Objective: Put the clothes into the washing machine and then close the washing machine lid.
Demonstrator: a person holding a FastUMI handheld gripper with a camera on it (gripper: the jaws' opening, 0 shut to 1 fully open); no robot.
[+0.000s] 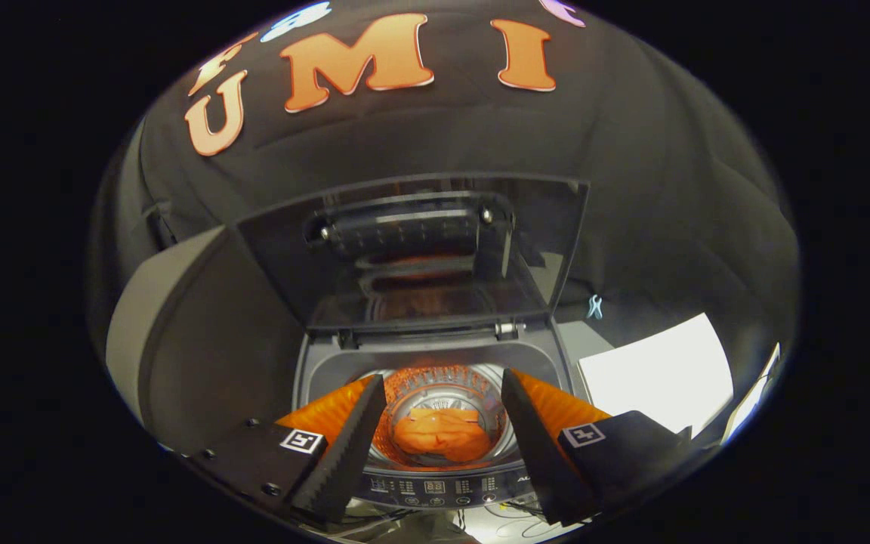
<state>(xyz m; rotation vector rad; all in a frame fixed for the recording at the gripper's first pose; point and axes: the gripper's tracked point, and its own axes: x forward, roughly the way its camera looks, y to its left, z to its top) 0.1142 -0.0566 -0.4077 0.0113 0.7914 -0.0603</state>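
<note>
A small top-loading washing machine (435,363) stands open against the booth's black cloth wall, its tinted lid (412,249) raised upright on the rear hinge, with a dark handle piece near the lid's top edge. Inside the perforated drum (442,412) lies a crumpled orange garment (441,434), resting at the bottom, so the loading half of the job appears done. The gripper (442,423) hovers above the opening with its fingers spread wide and empty, the garment seen in the gap between them and well below. To the right of the machine lies a white sheet (654,374) on a pale surface.

The step in hand looks to be the closing of the lid. That would call for lifting the gripper up and forward to the lid's top edge or handle, then drawing it toward the control panel (435,487) without slamming it.

The panel, just below the fingers, carries small legends and a display too fine to read. Each gripper side bears a square tracking marker (303,440).
</note>
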